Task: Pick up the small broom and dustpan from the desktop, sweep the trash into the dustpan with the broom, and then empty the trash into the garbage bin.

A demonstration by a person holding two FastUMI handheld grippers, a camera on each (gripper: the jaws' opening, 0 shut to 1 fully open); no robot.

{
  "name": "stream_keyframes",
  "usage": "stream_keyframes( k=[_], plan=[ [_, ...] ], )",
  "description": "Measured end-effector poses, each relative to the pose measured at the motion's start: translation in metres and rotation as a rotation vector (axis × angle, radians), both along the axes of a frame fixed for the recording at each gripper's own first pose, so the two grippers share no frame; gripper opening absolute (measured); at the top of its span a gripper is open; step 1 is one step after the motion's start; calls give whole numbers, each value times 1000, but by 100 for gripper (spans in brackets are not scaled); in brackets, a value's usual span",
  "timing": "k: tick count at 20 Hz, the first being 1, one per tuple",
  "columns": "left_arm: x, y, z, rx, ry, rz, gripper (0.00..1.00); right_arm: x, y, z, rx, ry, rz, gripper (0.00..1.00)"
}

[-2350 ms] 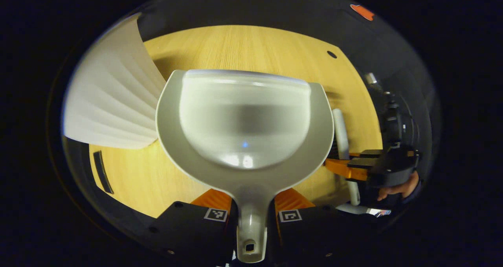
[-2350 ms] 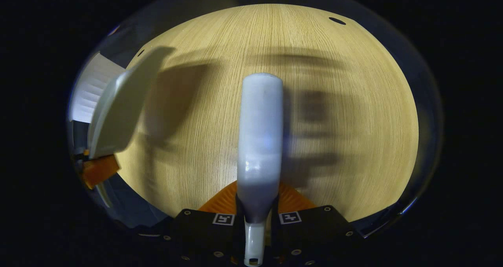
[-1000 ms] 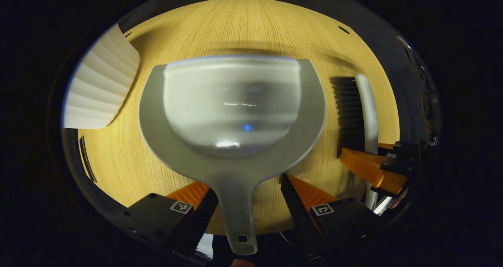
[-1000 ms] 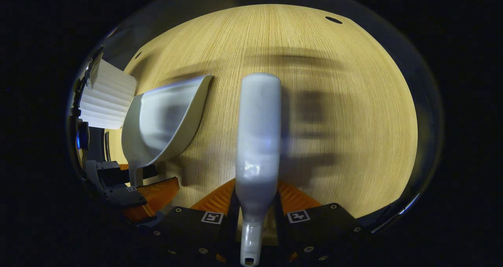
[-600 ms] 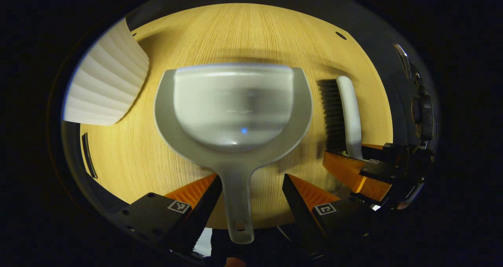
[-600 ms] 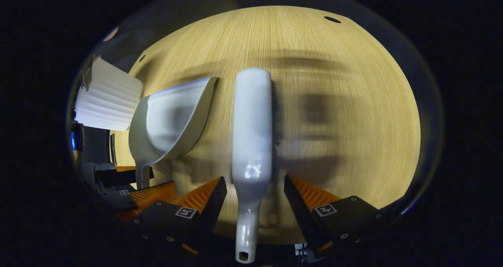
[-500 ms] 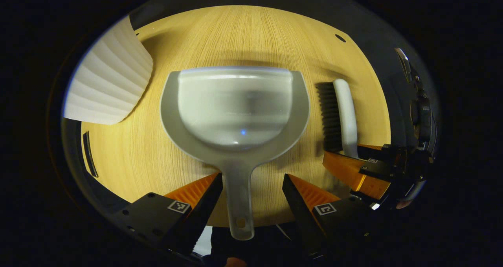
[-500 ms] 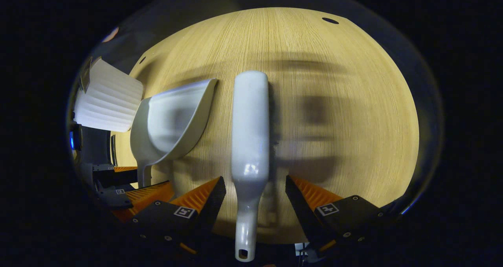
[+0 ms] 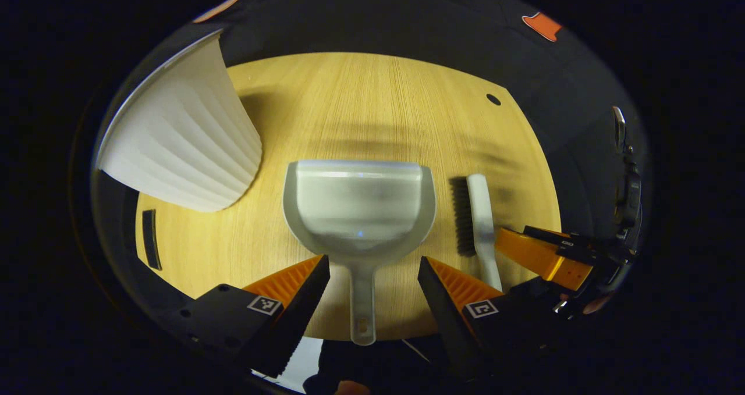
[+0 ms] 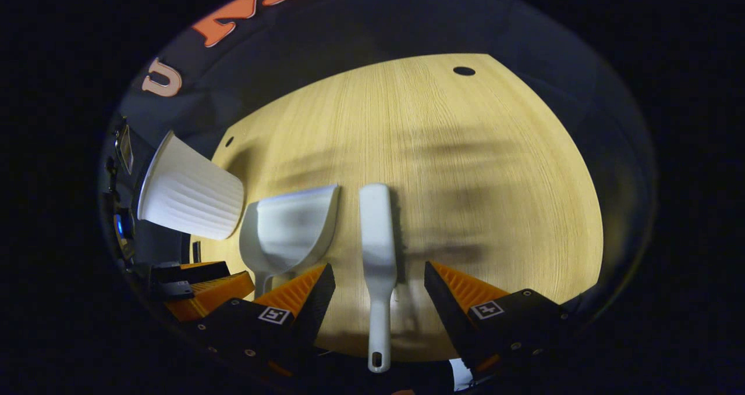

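The wooden desktop is seen bearing the white ribbed garbage bin at its left. The dustpan is laid flat between the spread fingers of the left gripper. The broom is laid beside it, between the spread fingers of the right gripper, untouched.

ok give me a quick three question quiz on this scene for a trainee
1. True or false: the left gripper is shut on the dustpan handle.
2. Multiple choice: in the left gripper view, the broom lies A) inside the dustpan, B) on the desktop beside the dustpan, C) in the garbage bin.
3. Fill in: the right gripper is ____, its fingers either side of the broom handle.

Key: 1 false, its fingers stand apart from the handle. 2 B. 3 open.
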State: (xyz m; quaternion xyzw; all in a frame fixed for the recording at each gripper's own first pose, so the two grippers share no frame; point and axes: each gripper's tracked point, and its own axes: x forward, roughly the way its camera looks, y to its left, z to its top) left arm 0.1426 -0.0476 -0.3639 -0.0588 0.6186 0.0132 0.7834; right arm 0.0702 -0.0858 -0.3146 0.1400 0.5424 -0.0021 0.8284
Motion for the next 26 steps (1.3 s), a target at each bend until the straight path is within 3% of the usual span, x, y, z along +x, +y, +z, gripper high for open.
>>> stream_keyframes(
  k=[3,13,20,26],
  plan=[
    [11,-3,12,19,-77,26,98,12,1,15,-27,-71,5,96],
    [101,2,83,97,-647,27,98,75,-12,125,-146,-546,-21,95],
    [122,4,166,96,-938,46,96,81,-15,183,-195,-747,-35,95],
    [126,13,262,105,-1288,71,95,81,-4,283,-261,-1078,-23,95]
  ],
)
